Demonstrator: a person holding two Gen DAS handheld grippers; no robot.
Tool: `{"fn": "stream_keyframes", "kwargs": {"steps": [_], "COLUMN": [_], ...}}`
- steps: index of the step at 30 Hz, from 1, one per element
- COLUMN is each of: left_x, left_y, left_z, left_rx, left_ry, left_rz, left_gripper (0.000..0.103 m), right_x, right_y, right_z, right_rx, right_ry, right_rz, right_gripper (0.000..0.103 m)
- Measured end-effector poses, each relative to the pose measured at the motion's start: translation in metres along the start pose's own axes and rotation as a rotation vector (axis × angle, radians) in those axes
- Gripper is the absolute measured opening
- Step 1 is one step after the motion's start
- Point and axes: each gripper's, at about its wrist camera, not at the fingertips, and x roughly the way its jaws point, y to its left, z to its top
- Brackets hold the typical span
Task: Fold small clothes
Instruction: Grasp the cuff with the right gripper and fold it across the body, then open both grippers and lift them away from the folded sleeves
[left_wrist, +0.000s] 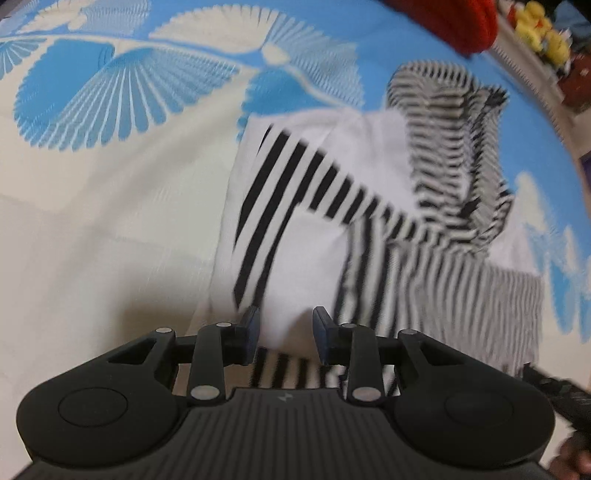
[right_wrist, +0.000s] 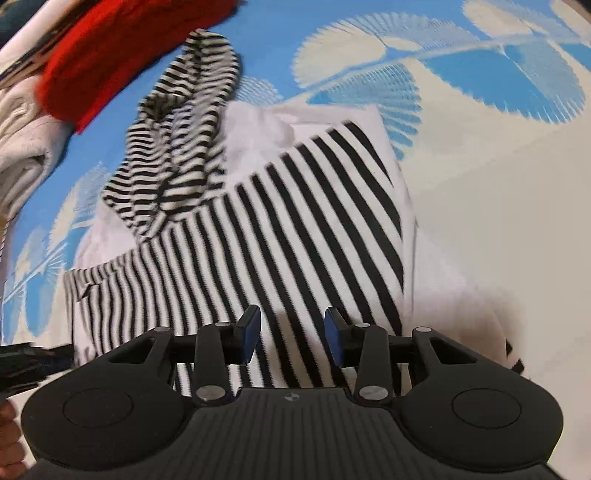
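Observation:
A small black-and-white striped garment (left_wrist: 354, 229) with white panels lies partly folded on the blue and cream patterned bed sheet (left_wrist: 110, 184). Its finely striped hood (left_wrist: 454, 147) is bunched at the far end. My left gripper (left_wrist: 285, 332) is open just above the garment's near white edge, holding nothing. In the right wrist view the same garment (right_wrist: 295, 229) spreads out ahead, with the hood (right_wrist: 173, 147) at the upper left. My right gripper (right_wrist: 292, 336) is open over the striped panel, holding nothing. Both views are blurred by motion.
A red garment (right_wrist: 122, 55) and a cream folded cloth (right_wrist: 22, 140) lie beyond the hood; the red one also shows in the left wrist view (left_wrist: 465, 22). Yellow toys (left_wrist: 543, 33) sit past the bed edge. The other gripper's tip (right_wrist: 29, 362) shows at the left.

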Motion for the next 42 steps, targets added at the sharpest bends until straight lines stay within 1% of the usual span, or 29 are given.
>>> {"fn": "stream_keyframes", "kwargs": {"steps": [2,3,4,5,6,8,10,12,13,14,16,17,19,20,21,22,24,25,27,28,30,31,32,33,35,37,39,42], "left_x": [0.008,0.011,0.011,0.010,0.008,-0.009,-0.035,-0.062,-0.069,-0.071,-0.060,-0.053,-0.054,-0.056,-0.057,-0.056,-0.045,-0.034,-0.013,-0.002,-0.002,-0.010,-0.024,-0.041,-0.074,-0.104,-0.116,-0.115], "left_y": [0.002,0.003,0.001,-0.001,-0.004,-0.011,-0.018,-0.018,-0.016,-0.014,-0.012,-0.012,-0.015,-0.022,-0.027,-0.030,-0.035,-0.038,-0.037,-0.033,-0.031,-0.033,-0.036,-0.041,-0.053,-0.066,-0.079,-0.092], "left_z": [-0.002,-0.002,-0.003,-0.004,-0.004,-0.005,-0.008,-0.015,-0.018,-0.020,-0.023,-0.022,-0.020,-0.020,-0.020,-0.021,-0.022,-0.024,-0.031,-0.035,-0.034,-0.031,-0.026,-0.021,-0.014,-0.007,-0.002,0.004], "left_rx": [0.008,0.008,0.016,0.030,0.042,0.074,0.092,0.096,0.089,0.080,0.085,0.088,0.093,0.127,0.160,0.180,0.224,0.259,0.300,0.303,0.290,0.270,0.248,0.235,0.221,0.212,0.228,0.258], "left_ry": [0.009,0.009,0.003,-0.003,-0.012,-0.060,-0.126,-0.189,-0.193,-0.181,-0.113,-0.089,-0.125,-0.148,-0.165,-0.167,-0.138,-0.109,-0.046,-0.012,-0.018,-0.030,-0.071,-0.126,-0.228,-0.327,-0.377,-0.402], "left_rz": [0.024,0.023,0.020,0.016,0.020,0.044,0.069,0.098,0.095,0.095,0.100,0.114,0.141,0.143,0.131,0.116,0.079,0.075,0.111,0.138,0.137,0.139,0.129,0.107,0.072,0.042,0.043,0.105], "left_gripper": [0.035,0.035,0.029,0.020,0.005,0.005,0.004,0.004,0.004,0.004,0.005,0.005,0.005,0.007,0.012,0.013,0.015,0.020,0.030,0.030,0.030,0.030,0.030,0.030,0.032,0.043,0.045,0.045], "right_x": [-0.001,0.000,-0.001,-0.001,-0.002,0.000,0.003,0.004,0.006,0.007,0.012,0.015,0.017,0.017,0.015,0.014,0.012,0.013,0.016,0.017,0.016,0.013,0.009,0.003,-0.012,-0.027,-0.040,-0.051], "right_y": [0.005,0.005,0.005,0.005,0.003,0.003,0.002,-0.001,-0.003,-0.005,-0.011,-0.014,-0.018,-0.018,-0.017,-0.015,-0.011,-0.010,-0.011,-0.013,-0.014,-0.013,-0.010,-0.006,0.007,0.023,0.037,0.054], "right_z": [0.003,0.004,0.005,0.005,0.003,0.003,0.003,0.003,0.002,0.002,0.002,0.001,0.000,0.001,0.001,0.001,0.001,0.001,0.002,0.002,0.004,0.006,0.008,0.011,0.014,0.014,0.011,0.009], "right_rx": [-0.028,-0.032,-0.030,-0.026,-0.023,-0.018,-0.011,-0.002,0.004,0.013,0.049,0.068,0.087,0.087,0.083,0.073,0.040,0.029,0.033,0.046,0.066,0.067,0.058,0.039,-0.042,-0.136,-0.203,-0.286], "right_ry": [-0.008,-0.007,-0.003,0.002,0.009,0.022,0.026,0.027,0.029,0.033,0.056,0.065,0.064,0.056,0.047,0.035,0.015,0.014,0.032,0.044,0.045,0.033,0.012,-0.017,-0.101,-0.196,-0.280,-0.373], "right_rz": [0.011,0.014,0.017,0.019,0.019,0.014,0.001,-0.018,-0.026,-0.033,-0.053,-0.068,-0.107,-0.115,-0.120,-0.124,-0.131,-0.131,-0.126,-0.121,-0.116,-0.113,-0.107,-0.105,-0.109,-0.107,-0.100,-0.091], "right_gripper": [0.040,0.040,0.040,0.040,0.040,0.040,0.040,0.040,0.040,0.040,0.040,0.040,0.040,0.040,0.040,0.040,0.040,0.040,0.041,0.041,0.041,0.041,0.041,0.041,0.041,0.041,0.041,0.042]}}
